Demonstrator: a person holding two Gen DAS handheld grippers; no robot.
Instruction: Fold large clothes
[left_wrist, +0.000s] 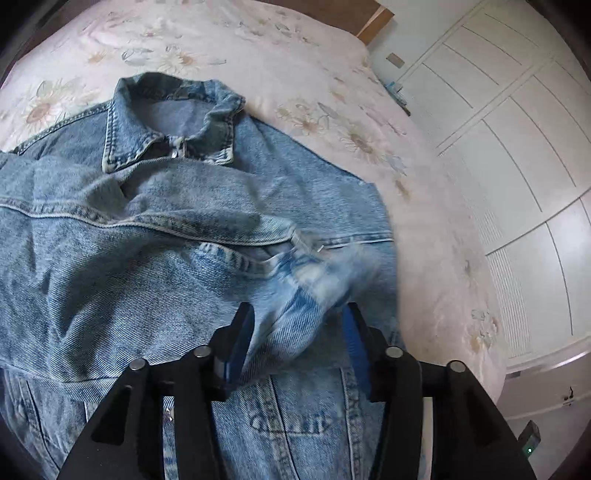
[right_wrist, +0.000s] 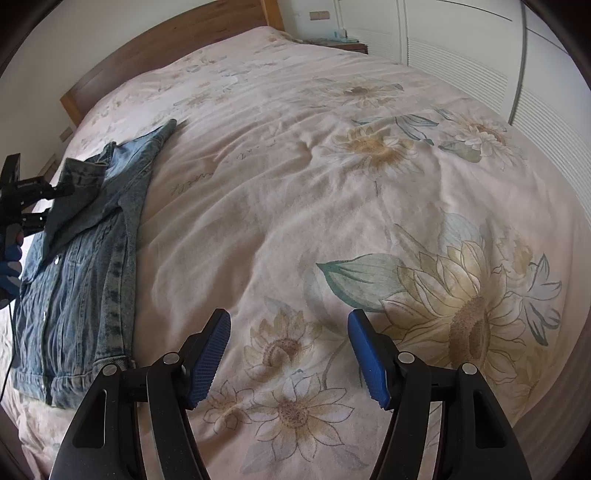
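Floral bedspread (right_wrist: 332, 206) bears the denim jacket (left_wrist: 155, 236); left gripper (left_wrist: 295, 317), jaws apart, straddles a blurred sleeve fold that may flop open; right gripper (right_wrist: 290, 321) gapes empty at lower centre.

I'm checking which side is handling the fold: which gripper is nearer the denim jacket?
Left. The left gripper is right over the denim jacket, a fold of denim between its open jaws. The right gripper is open over bare bedspread, off to the jacket's side.

Floral bedspread (right_wrist: 295, 184), wooden headboard (right_wrist: 155, 48), seemingly white wardrobe doors (left_wrist: 517, 147)
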